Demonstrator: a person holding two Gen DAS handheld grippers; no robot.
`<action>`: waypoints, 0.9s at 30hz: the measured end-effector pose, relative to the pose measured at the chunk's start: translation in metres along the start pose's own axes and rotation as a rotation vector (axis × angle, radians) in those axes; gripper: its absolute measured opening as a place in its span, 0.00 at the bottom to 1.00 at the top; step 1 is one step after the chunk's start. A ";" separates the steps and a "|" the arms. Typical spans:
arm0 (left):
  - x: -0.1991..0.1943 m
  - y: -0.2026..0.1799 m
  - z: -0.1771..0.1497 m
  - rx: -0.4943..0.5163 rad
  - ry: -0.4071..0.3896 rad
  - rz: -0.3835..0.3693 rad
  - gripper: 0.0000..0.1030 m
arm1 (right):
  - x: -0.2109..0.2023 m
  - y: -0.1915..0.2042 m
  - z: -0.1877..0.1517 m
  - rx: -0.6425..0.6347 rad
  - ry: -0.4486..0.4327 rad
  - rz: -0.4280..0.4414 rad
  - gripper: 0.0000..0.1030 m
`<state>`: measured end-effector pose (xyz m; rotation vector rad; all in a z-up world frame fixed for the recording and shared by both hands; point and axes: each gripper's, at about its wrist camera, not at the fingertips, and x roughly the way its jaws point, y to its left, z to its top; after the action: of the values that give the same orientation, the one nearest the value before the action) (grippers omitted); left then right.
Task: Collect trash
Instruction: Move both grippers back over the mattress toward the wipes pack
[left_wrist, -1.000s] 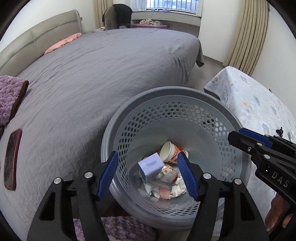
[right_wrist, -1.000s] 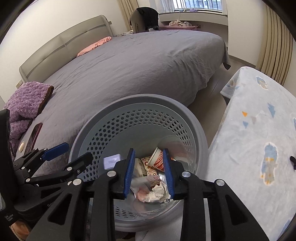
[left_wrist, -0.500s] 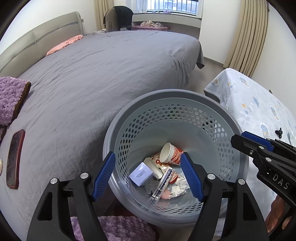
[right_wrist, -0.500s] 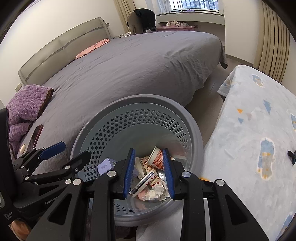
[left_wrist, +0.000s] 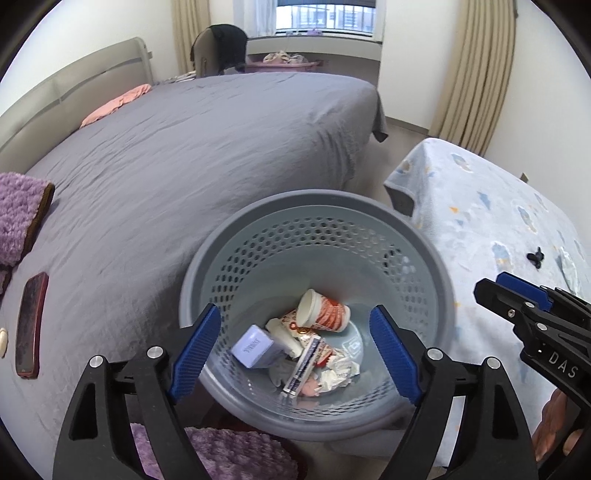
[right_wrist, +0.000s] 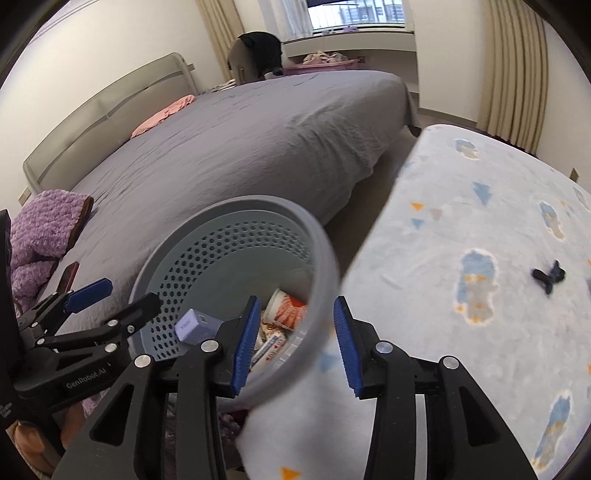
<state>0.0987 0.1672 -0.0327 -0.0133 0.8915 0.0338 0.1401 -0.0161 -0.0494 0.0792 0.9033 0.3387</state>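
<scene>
A grey perforated trash basket (left_wrist: 317, 201) stands on the floor between the bed and a low table. It holds a paper cup (left_wrist: 323, 310), a small lilac box (left_wrist: 255, 347), a flat wrapper (left_wrist: 304, 365) and crumpled paper (left_wrist: 340, 373). My left gripper (left_wrist: 293, 354) is open and empty above the basket. My right gripper (right_wrist: 295, 345) is open and empty over the basket's right rim (right_wrist: 325, 258). The lilac box (right_wrist: 195, 325) and the cup (right_wrist: 286, 308) also show in the right wrist view.
A large bed with a grey cover (left_wrist: 192, 155) fills the left. A phone (left_wrist: 31, 325) and purple blanket (left_wrist: 18, 210) lie on it. A low table under a light blue patterned cloth (right_wrist: 480, 258) is on the right, with a small black clip (right_wrist: 548, 277).
The lilac box dropped from between my left fingers into the basket. A flat wrapper dropped in too. My right gripper opened wider and moved right, over the rim.
</scene>
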 end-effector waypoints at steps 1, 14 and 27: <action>-0.002 -0.005 0.000 0.006 -0.002 -0.006 0.80 | -0.006 -0.009 -0.003 0.011 -0.005 -0.014 0.40; -0.013 -0.086 0.009 0.091 -0.016 -0.108 0.85 | -0.080 -0.137 -0.030 0.158 -0.056 -0.194 0.47; 0.000 -0.175 0.026 0.171 -0.012 -0.184 0.85 | -0.125 -0.281 -0.039 0.305 -0.080 -0.395 0.56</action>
<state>0.1253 -0.0072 -0.0166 0.0645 0.8760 -0.2140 0.1100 -0.3243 -0.0381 0.1908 0.8640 -0.1706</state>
